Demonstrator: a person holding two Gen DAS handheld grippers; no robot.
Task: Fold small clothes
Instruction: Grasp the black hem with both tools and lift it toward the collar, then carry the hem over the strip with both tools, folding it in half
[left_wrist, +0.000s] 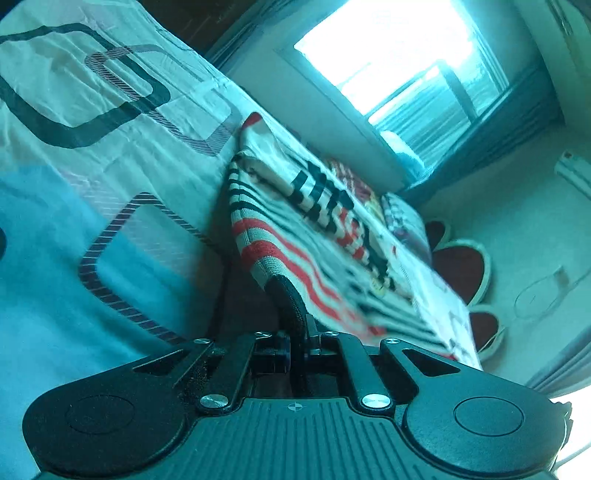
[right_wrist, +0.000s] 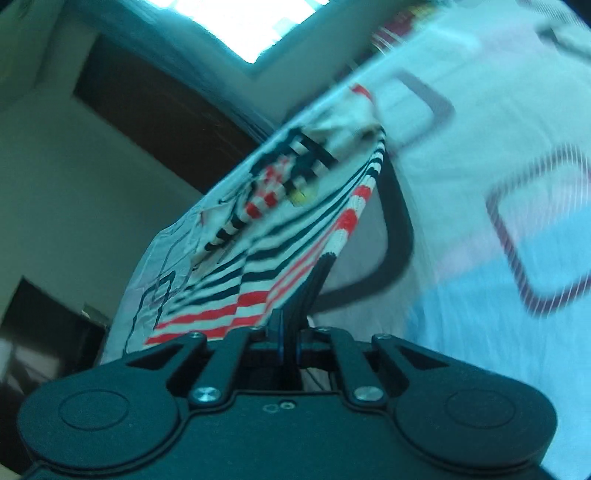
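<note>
Patterned bedsheet (left_wrist: 110, 155) below; your left gripper (left_wrist: 295, 299) and right gripper (right_wrist: 321, 269) each pinch closed on the striped garment's (left_wrist: 295, 236) hem, lifted above the bedsheet.

Two wrist cameras, both tilted, close over a bed

Each looks forward along its own clamped fingers. Both share the striped garment (left_wrist: 295, 236) (right_wrist: 258, 258), the patterned bedsheet (left_wrist: 110, 147) (right_wrist: 498, 184) and the bright window (left_wrist: 388, 55) (right_wrist: 240, 22).

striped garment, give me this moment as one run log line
left tool shut on striped garment | right tool shut on it | garment lifted above bedsheet
</note>
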